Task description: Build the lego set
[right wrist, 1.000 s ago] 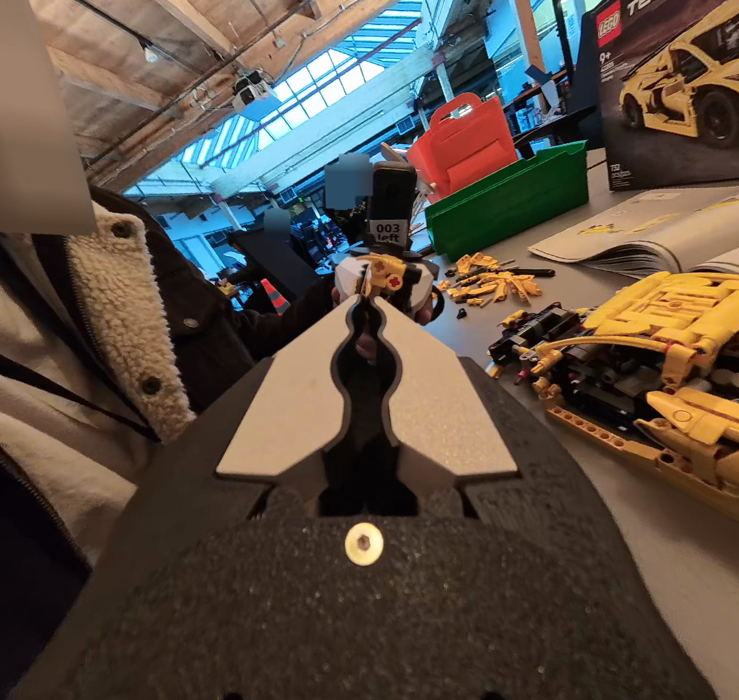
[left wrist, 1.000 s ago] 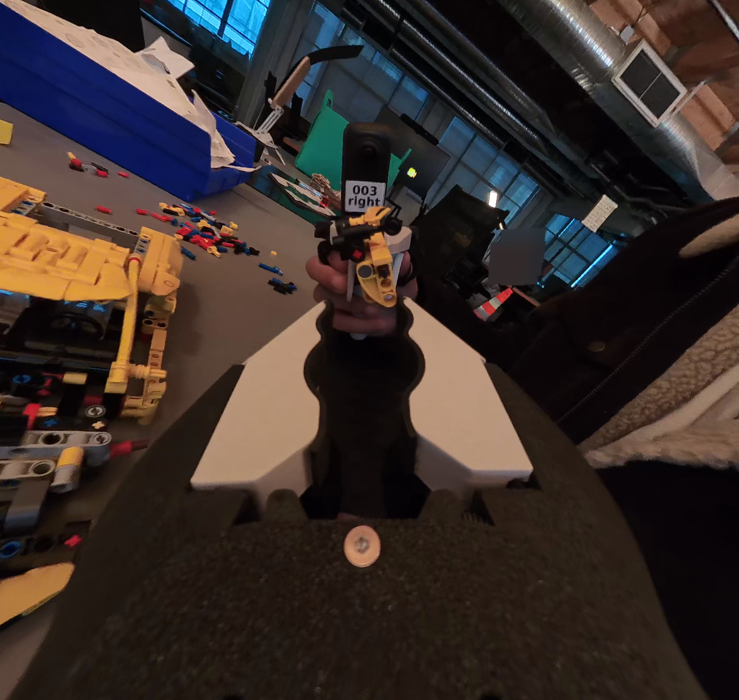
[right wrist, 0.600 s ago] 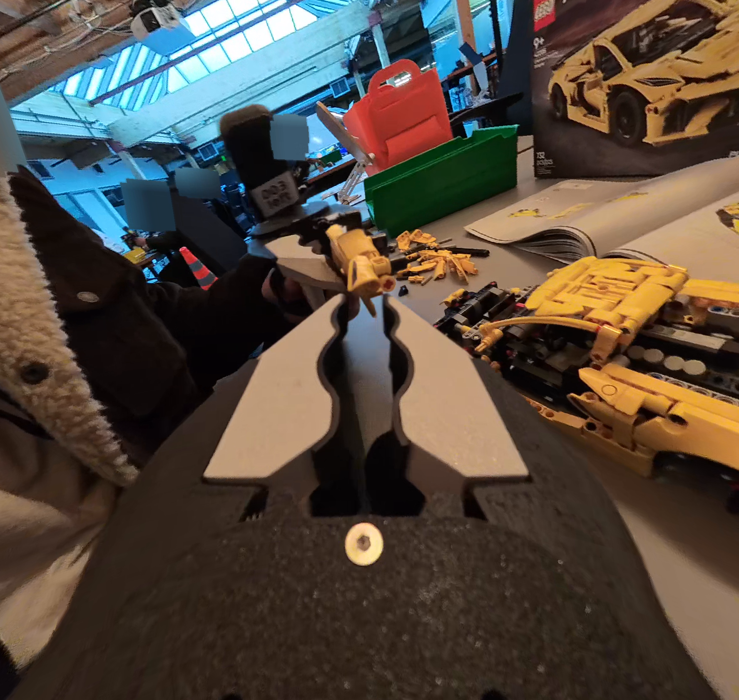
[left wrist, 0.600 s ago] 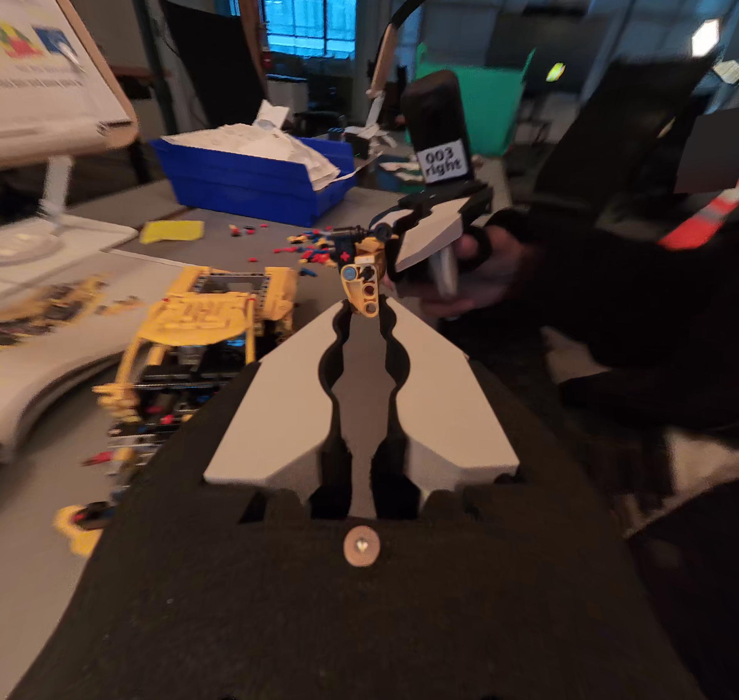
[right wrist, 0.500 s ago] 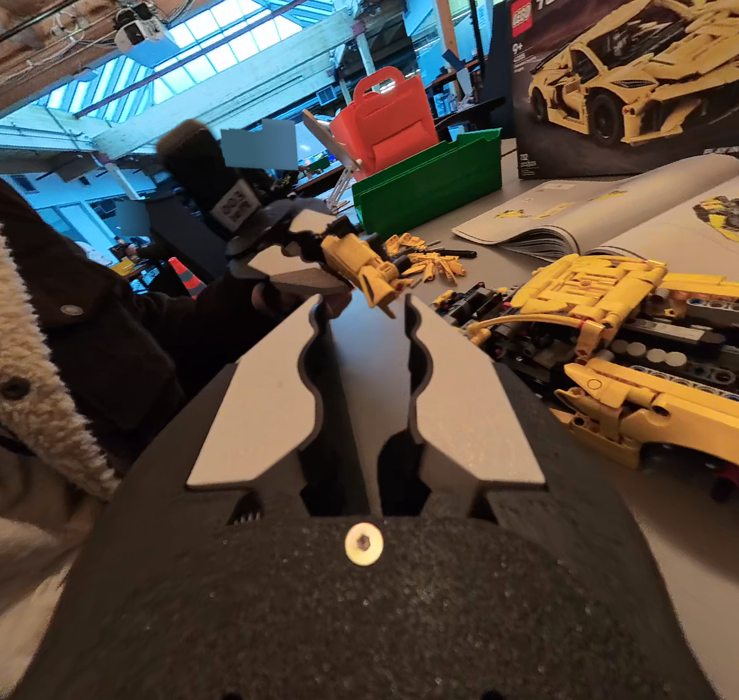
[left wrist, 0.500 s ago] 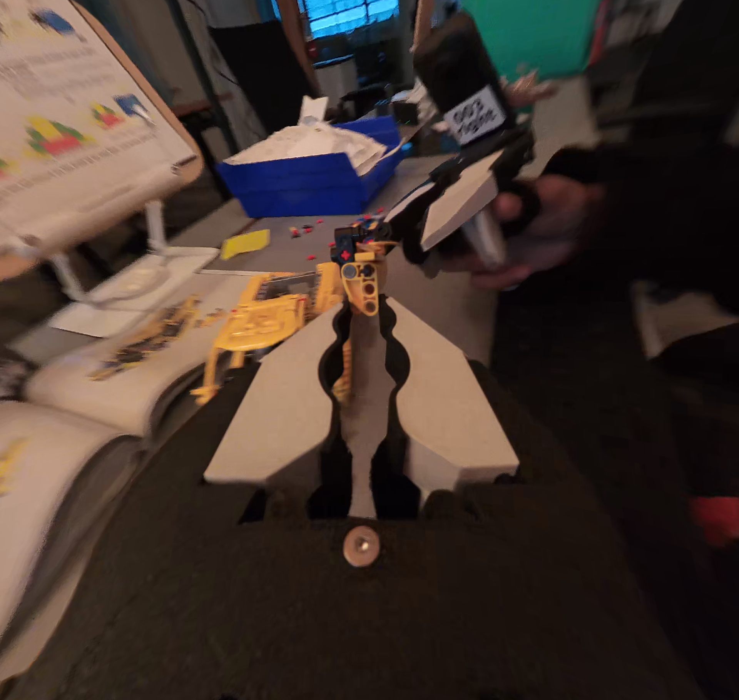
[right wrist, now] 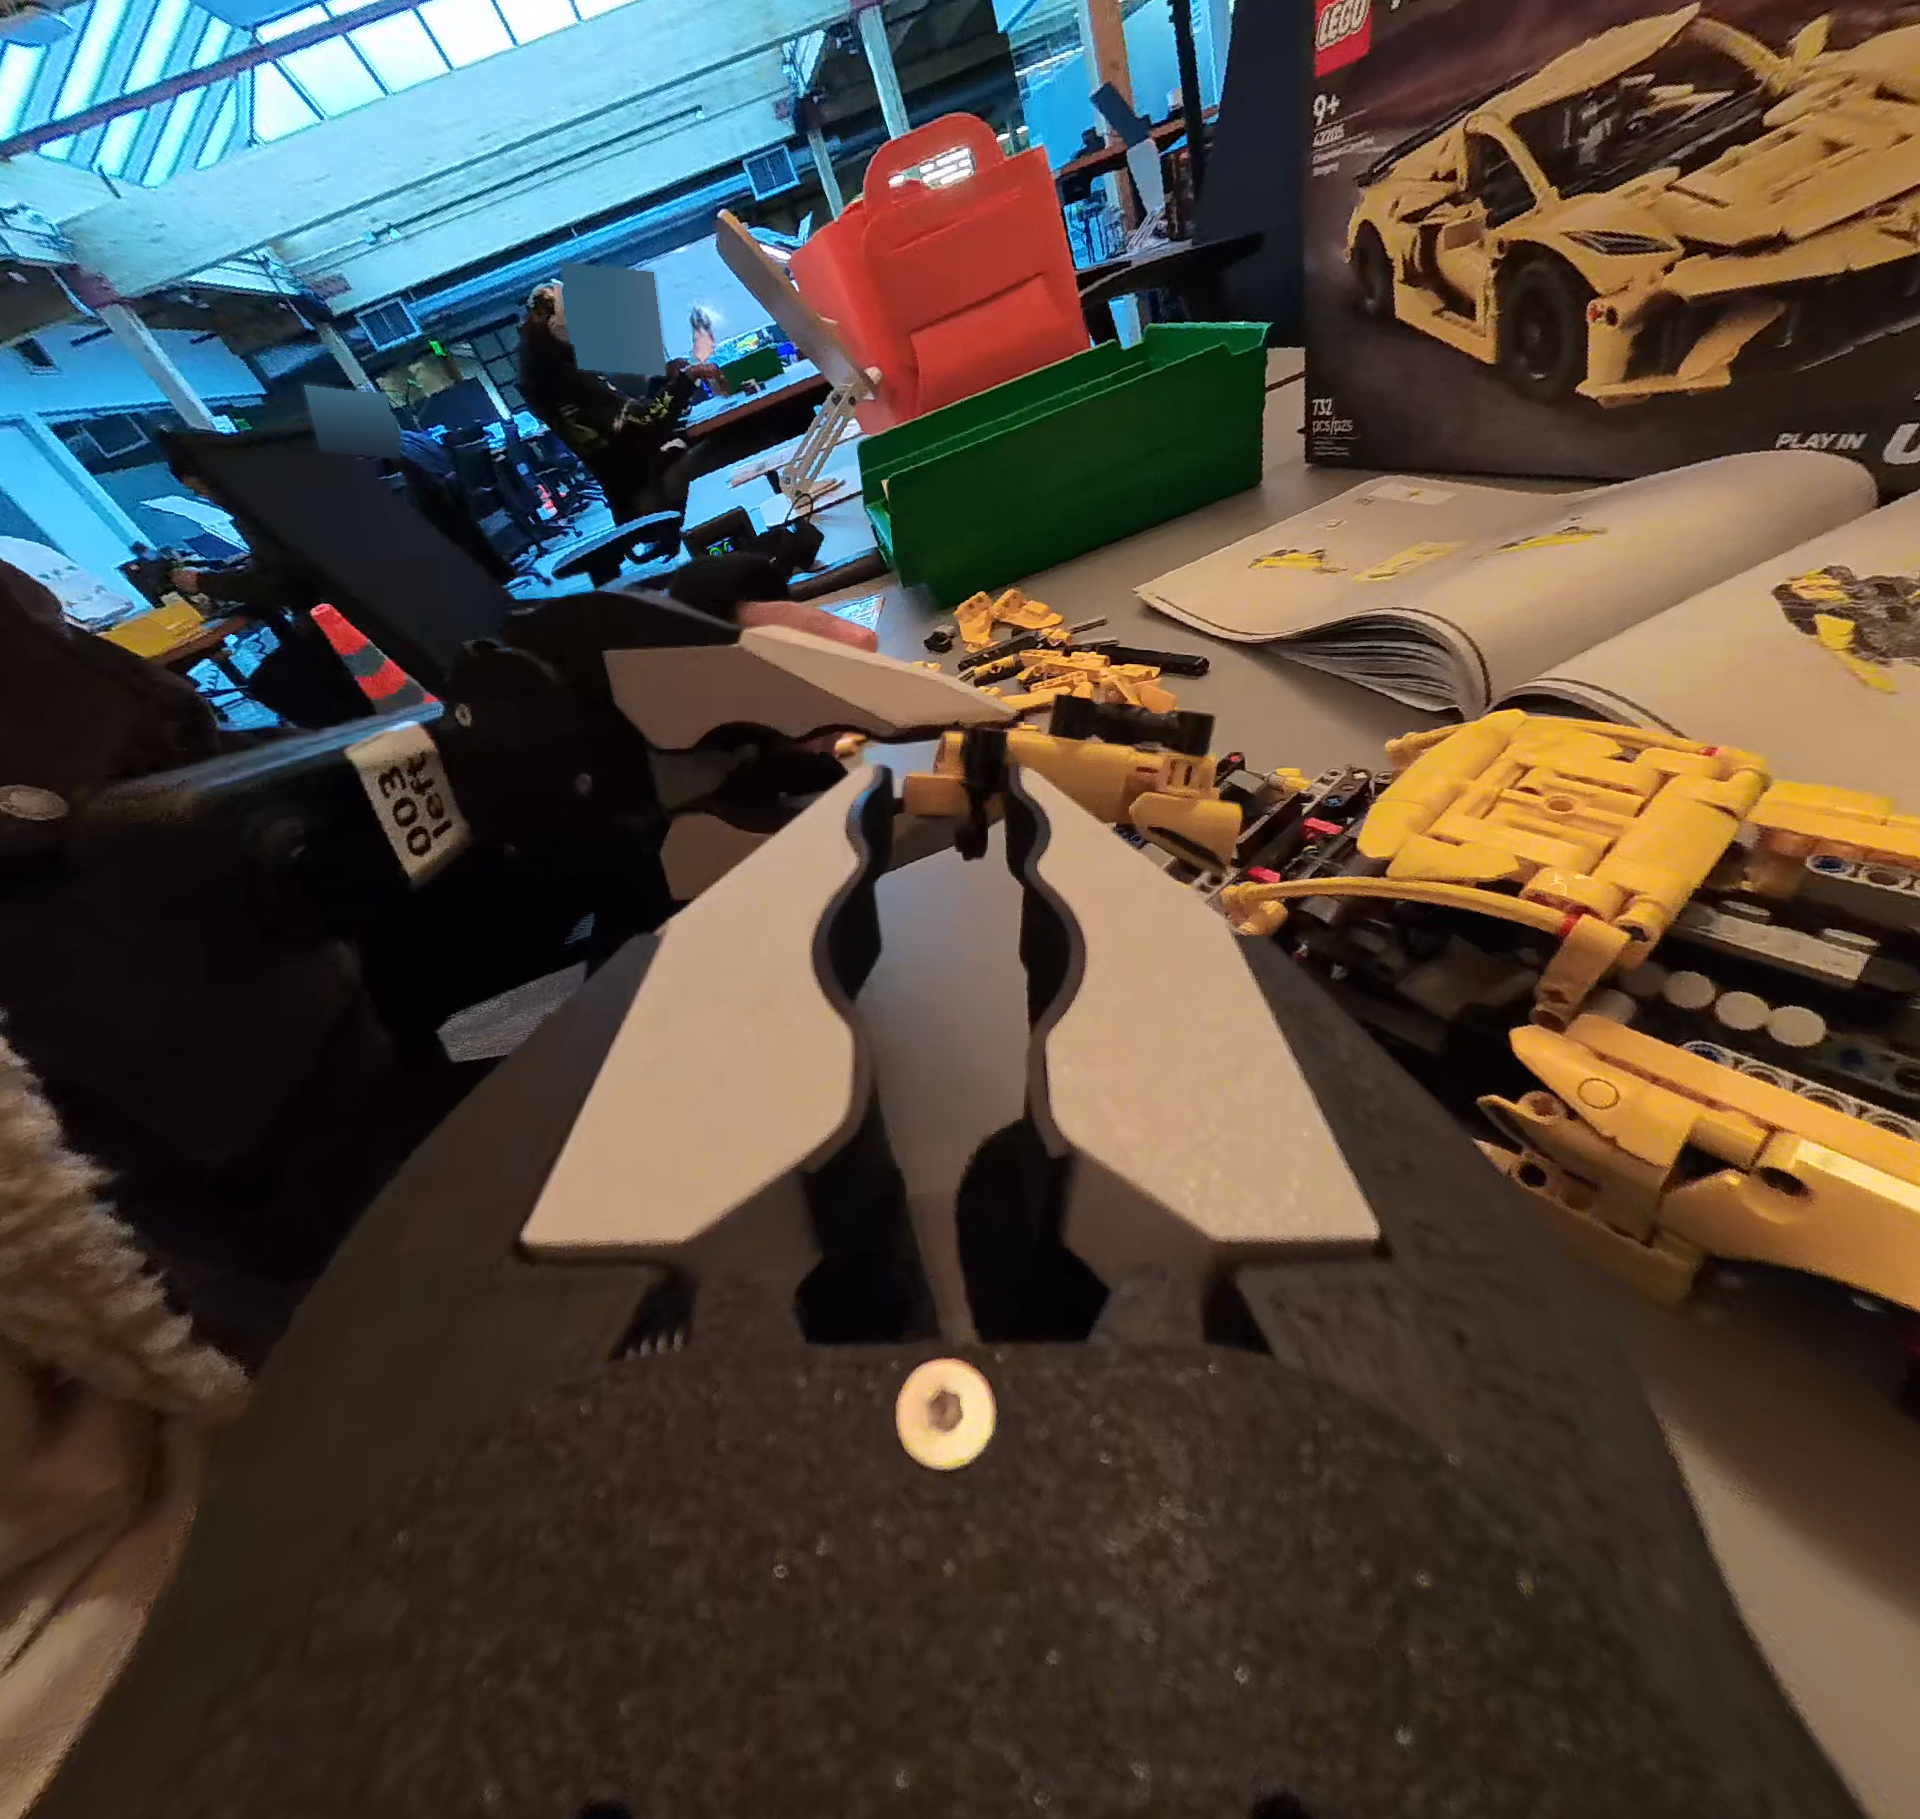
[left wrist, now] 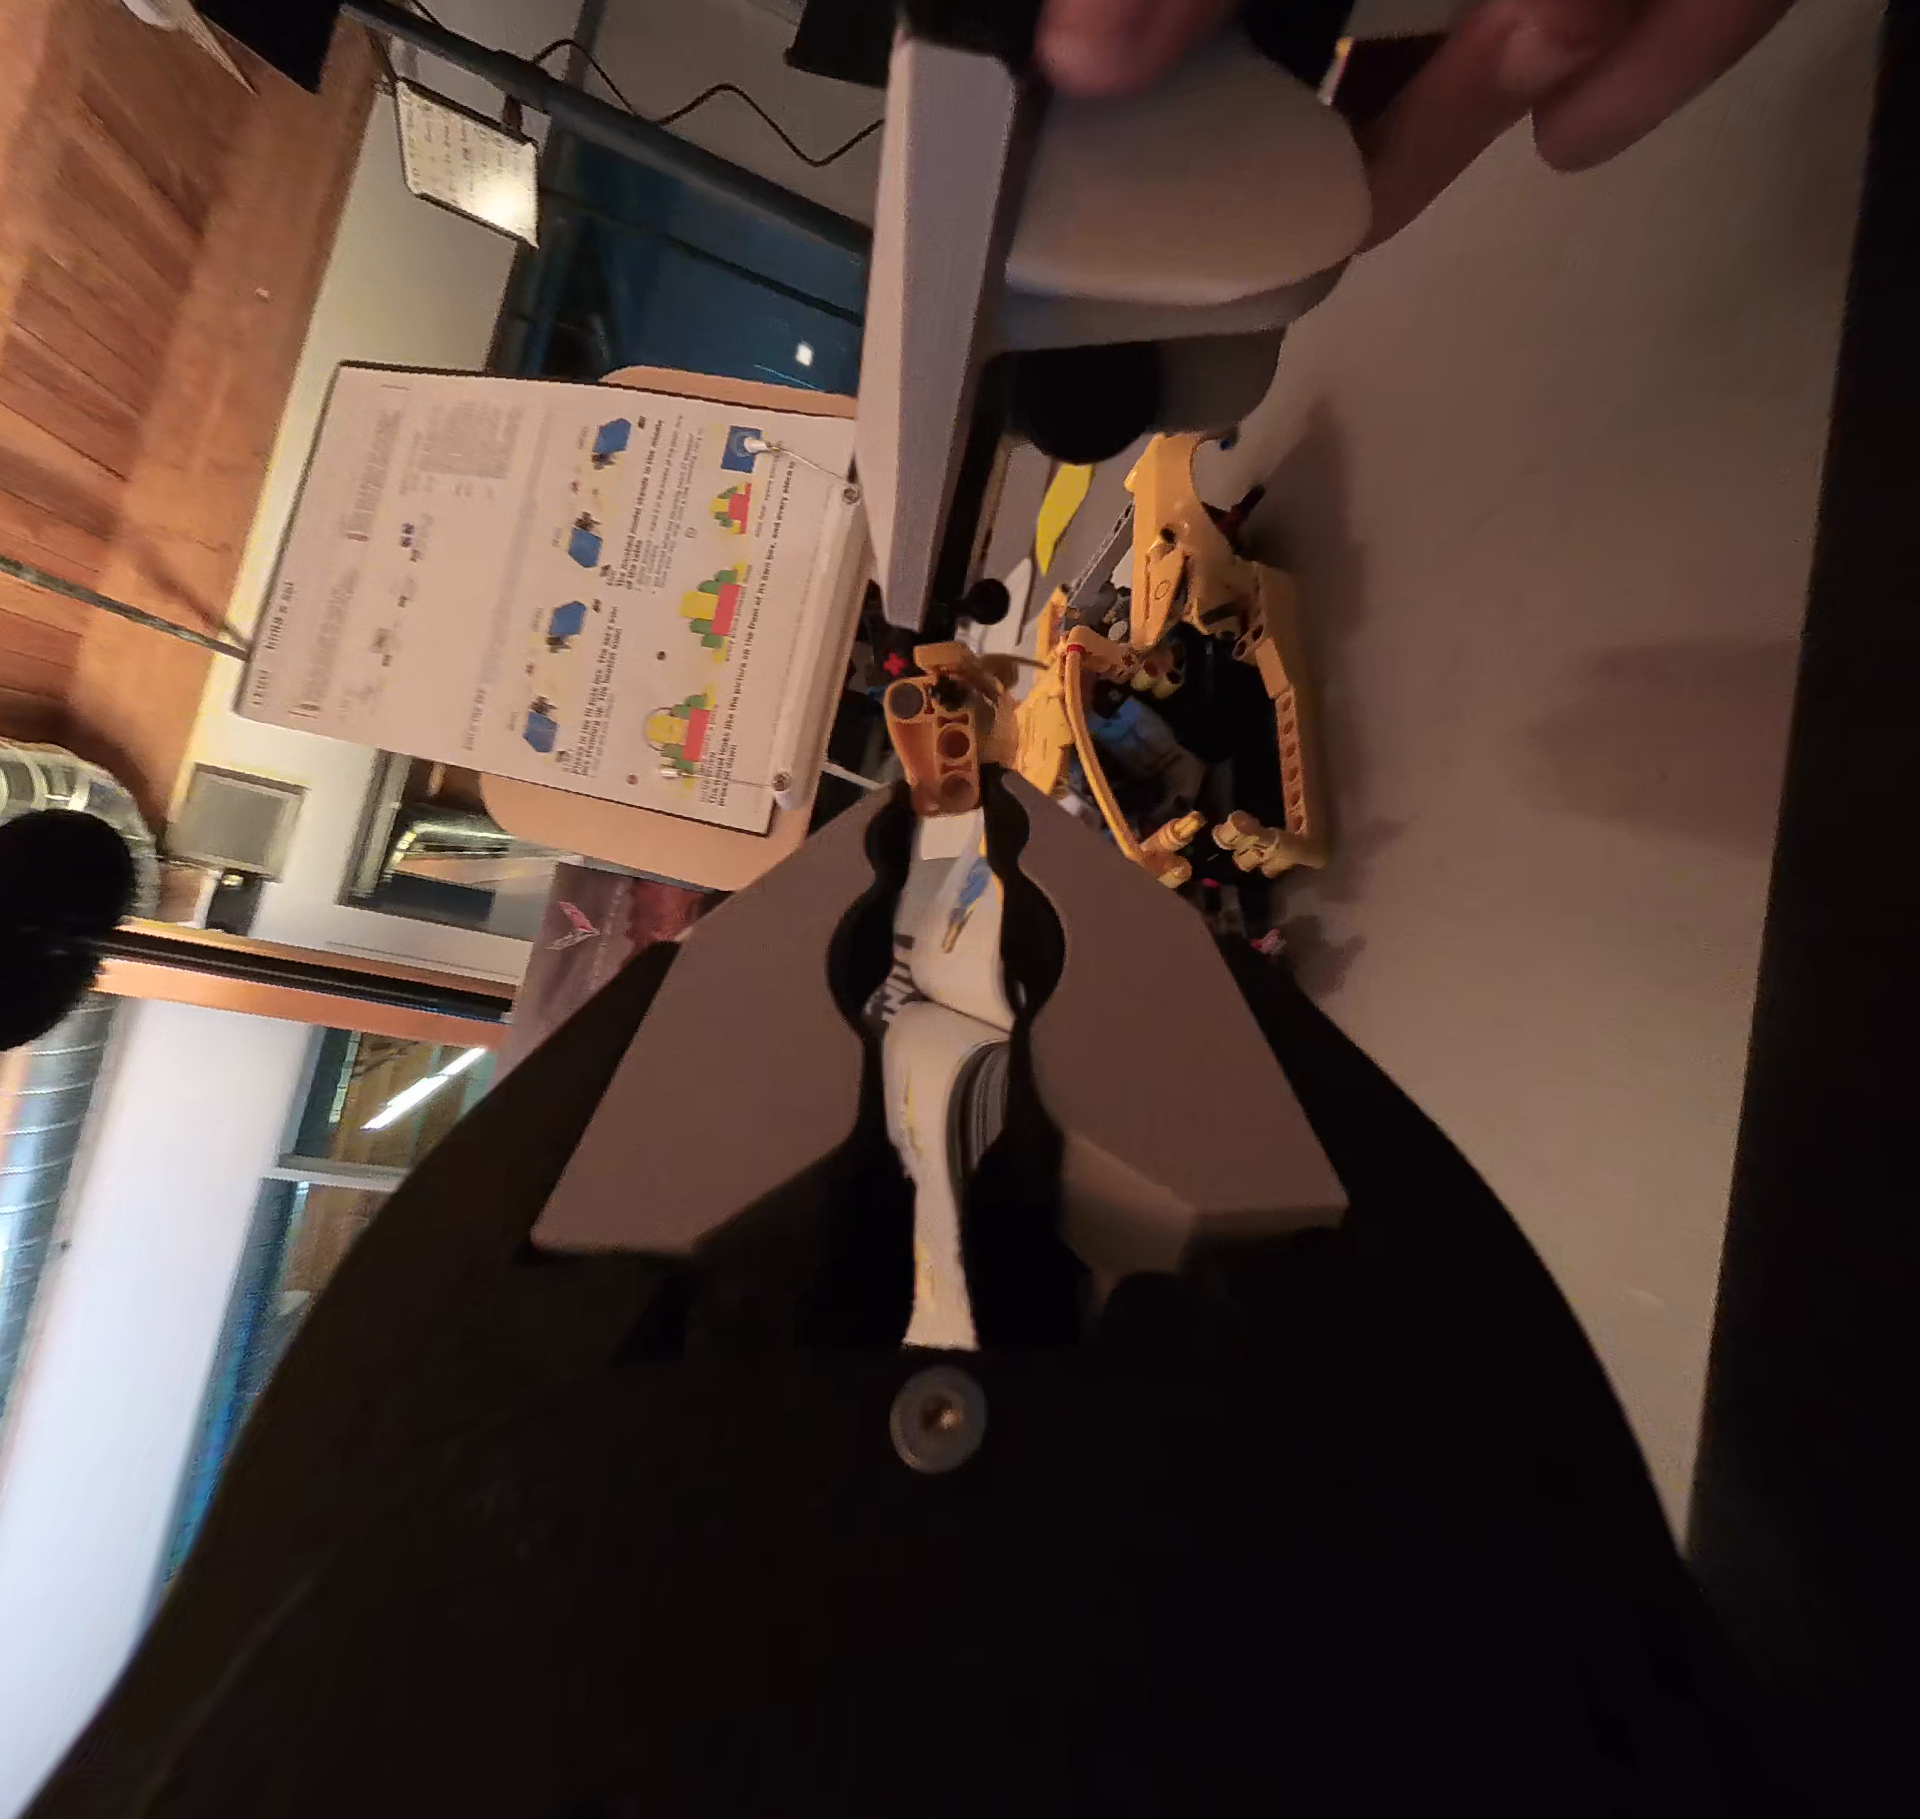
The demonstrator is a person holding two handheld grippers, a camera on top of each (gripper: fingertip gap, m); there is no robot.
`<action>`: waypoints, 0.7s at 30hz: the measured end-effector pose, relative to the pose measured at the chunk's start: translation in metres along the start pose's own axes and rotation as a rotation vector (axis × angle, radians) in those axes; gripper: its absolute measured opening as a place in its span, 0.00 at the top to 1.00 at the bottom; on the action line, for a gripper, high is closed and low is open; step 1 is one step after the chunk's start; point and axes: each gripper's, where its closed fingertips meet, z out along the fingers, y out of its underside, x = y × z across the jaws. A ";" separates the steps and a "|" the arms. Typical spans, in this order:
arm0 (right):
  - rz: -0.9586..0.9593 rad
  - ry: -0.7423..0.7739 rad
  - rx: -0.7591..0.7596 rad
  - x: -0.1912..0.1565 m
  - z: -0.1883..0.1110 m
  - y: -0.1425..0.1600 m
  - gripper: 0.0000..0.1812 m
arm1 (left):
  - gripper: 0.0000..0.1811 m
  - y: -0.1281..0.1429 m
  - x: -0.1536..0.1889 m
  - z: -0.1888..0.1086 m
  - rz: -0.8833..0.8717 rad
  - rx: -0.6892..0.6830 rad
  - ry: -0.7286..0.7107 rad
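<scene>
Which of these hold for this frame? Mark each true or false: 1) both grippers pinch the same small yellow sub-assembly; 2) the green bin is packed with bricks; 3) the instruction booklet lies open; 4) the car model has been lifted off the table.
1) True: the left gripper and right gripper both close on the yellow sub-assembly.
2) False: the green bin shows no bricks; its inside is hidden.
3) True: the instruction booklet lies open.
4) False: the car model rests on the table.
</scene>
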 end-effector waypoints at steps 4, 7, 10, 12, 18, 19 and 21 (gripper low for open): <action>0.068 -0.028 0.016 0.000 -0.002 -0.002 0.92 | 0.93 -0.002 0.001 0.000 0.060 0.001 -0.024; 0.117 -0.038 0.017 0.002 -0.004 -0.002 0.96 | 0.93 -0.005 0.002 -0.001 0.113 0.003 -0.045; 0.099 -0.035 0.018 0.001 -0.006 -0.003 0.97 | 0.93 -0.008 0.001 -0.002 0.114 0.005 -0.062; 0.076 -0.039 0.035 0.001 -0.008 -0.006 0.97 | 0.92 -0.010 -0.001 -0.002 0.017 0.026 -0.054; -0.049 0.017 0.145 0.004 -0.023 -0.025 0.97 | 0.88 0.024 -0.014 0.007 -0.558 -0.027 0.025; -0.058 0.028 0.152 0.005 -0.024 -0.026 0.97 | 0.88 0.026 -0.014 0.008 -0.694 -0.018 0.069; -0.085 0.028 0.161 0.003 -0.025 -0.028 0.97 | 0.88 0.018 -0.015 0.007 -1.047 0.053 0.213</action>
